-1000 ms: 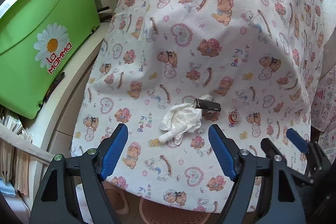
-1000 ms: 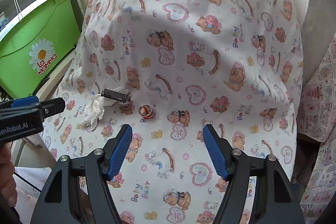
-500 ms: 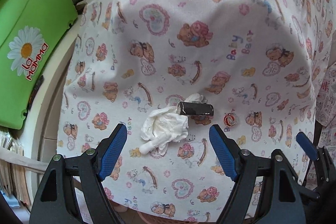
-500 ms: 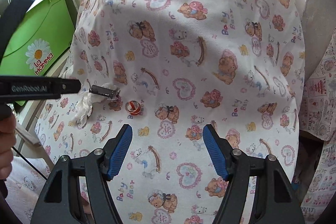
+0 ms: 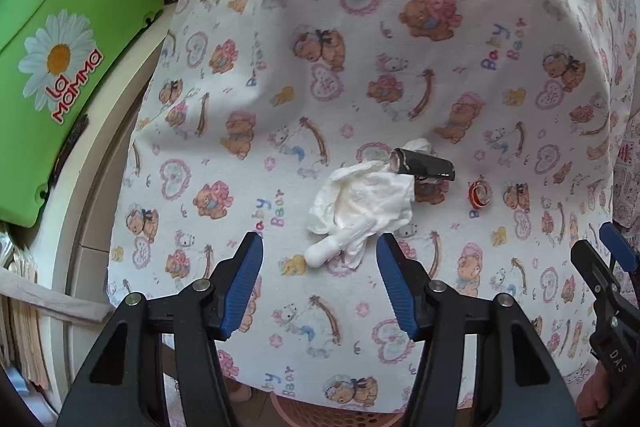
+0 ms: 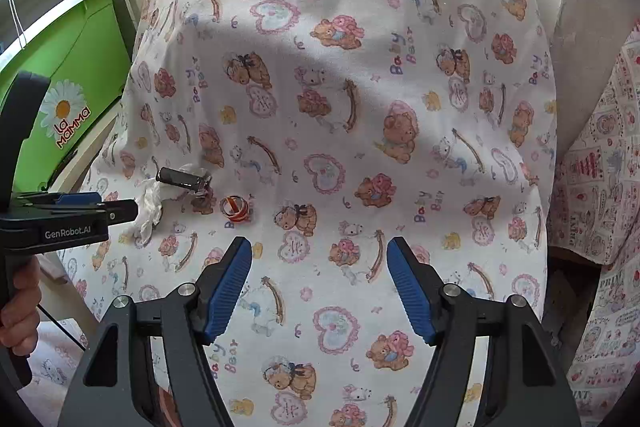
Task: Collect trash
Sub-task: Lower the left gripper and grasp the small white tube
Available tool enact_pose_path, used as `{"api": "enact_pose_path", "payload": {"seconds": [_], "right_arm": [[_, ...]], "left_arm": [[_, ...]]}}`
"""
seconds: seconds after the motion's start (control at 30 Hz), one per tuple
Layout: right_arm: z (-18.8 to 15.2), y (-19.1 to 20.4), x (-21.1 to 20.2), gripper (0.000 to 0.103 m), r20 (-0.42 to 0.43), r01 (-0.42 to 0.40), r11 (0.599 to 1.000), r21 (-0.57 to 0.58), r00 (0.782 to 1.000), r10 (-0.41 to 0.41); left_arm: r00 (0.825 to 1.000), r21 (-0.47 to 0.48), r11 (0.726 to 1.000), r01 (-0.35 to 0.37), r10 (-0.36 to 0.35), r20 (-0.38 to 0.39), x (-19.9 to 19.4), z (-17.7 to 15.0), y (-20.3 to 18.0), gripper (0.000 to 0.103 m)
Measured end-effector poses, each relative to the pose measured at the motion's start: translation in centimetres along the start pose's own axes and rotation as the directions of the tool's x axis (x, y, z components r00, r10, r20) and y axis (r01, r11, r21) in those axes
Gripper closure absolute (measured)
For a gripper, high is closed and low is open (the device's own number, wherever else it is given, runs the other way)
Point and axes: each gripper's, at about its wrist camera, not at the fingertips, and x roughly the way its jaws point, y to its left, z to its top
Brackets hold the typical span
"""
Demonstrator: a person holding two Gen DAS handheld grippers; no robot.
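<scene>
A crumpled white tissue (image 5: 362, 205) lies on the bear-print cloth (image 5: 400, 47), with a dark rolled wrapper (image 5: 422, 165) touching its far right side and a small red-and-white curled scrap (image 5: 480, 194) further right. My left gripper (image 5: 320, 285) is open and empty, just short of the tissue, its jaws either side of the tissue's near tip. My right gripper (image 6: 319, 289) is open and empty over bare cloth, to the right of the trash. The right wrist view shows the tissue (image 6: 150, 205), wrapper (image 6: 182, 179), scrap (image 6: 236, 207) and the left gripper's side (image 6: 80, 215).
A green plastic bin (image 5: 68, 39) with a daisy label stands left of the cloth-covered surface, on a white ledge (image 5: 120, 131). A pink basket rim (image 5: 328, 413) shows below the cloth's front edge. Another printed cloth (image 6: 600, 187) hangs at the right.
My left gripper has moved forward and down toward the tissue, which now sits close between its fingertips. The right gripper has advanced slightly. Both stayed open.
</scene>
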Motion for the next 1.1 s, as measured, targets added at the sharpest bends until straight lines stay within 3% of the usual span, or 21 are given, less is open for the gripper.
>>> {"api": "enact_pose_path", "payload": {"seconds": [0.13,0.33,0.5,0.53,0.57,0.63,0.8,0.9,0.97,1.03,1.1], "right_arm": [[0.0,-0.4,1.2,0.031,-0.029,0.004,0.999,0.049,1.000,-0.003],[-0.2,-0.9,1.8,0.031,-0.044,0.023,0.997,0.072,0.999,-0.020],[-0.4,-0.1,1.5,0.031,-0.031,0.047,0.998,0.028,0.998,-0.046],[-0.4,0.0,1.5,0.031,-0.031,0.054,0.998,0.021,0.998,-0.053],[-0.5,0.0,1.6,0.031,-0.031,0.058,0.998,0.016,0.998,-0.057],[-0.6,0.0,1.6,0.031,-0.032,0.062,0.998,0.015,0.998,-0.062],[-1.0,0.1,1.7,0.031,-0.037,0.078,0.997,0.009,0.996,-0.078],[-1.3,0.2,1.8,0.031,-0.040,0.090,0.996,0.006,0.995,-0.090],[-1.5,0.4,1.9,0.031,-0.044,0.092,0.996,0.000,0.995,-0.092],[-1.6,0.6,1.8,0.031,-0.045,0.094,0.996,-0.005,0.994,-0.095],[-1.7,0.7,1.7,0.031,-0.047,0.094,0.996,-0.012,0.994,-0.094]], "left_arm": [[0.999,-0.012,0.999,0.051,-0.051,-0.013,0.2,-0.1,1.0,0.062],[0.997,0.058,0.996,0.061,-0.057,-0.059,2.5,0.2,0.8,0.066],[0.996,0.072,0.995,0.072,-0.067,-0.064,3.6,0.1,1.3,0.091],[0.994,0.070,0.994,0.086,-0.082,-0.069,3.5,0.0,1.5,0.101],[0.990,0.059,0.991,0.119,-0.114,-0.078,3.1,-0.3,1.7,0.103],[0.982,0.044,0.984,0.175,-0.171,-0.079,2.2,-0.9,2.0,0.103],[0.993,0.061,0.991,0.115,-0.114,-0.022,-0.1,-2.6,2.9,0.103],[0.992,0.053,0.990,0.129,-0.129,0.005,-0.7,-2.7,3.4,0.101],[0.989,0.081,0.986,0.147,-0.146,-0.018,-0.4,-2.5,3.2,0.080],[0.995,0.104,0.990,0.096,-0.094,-0.023,0.6,-1.0,1.9,0.069],[0.997,0.118,0.990,0.076,-0.072,-0.035,1.6,-0.7,1.3,0.069]]}}
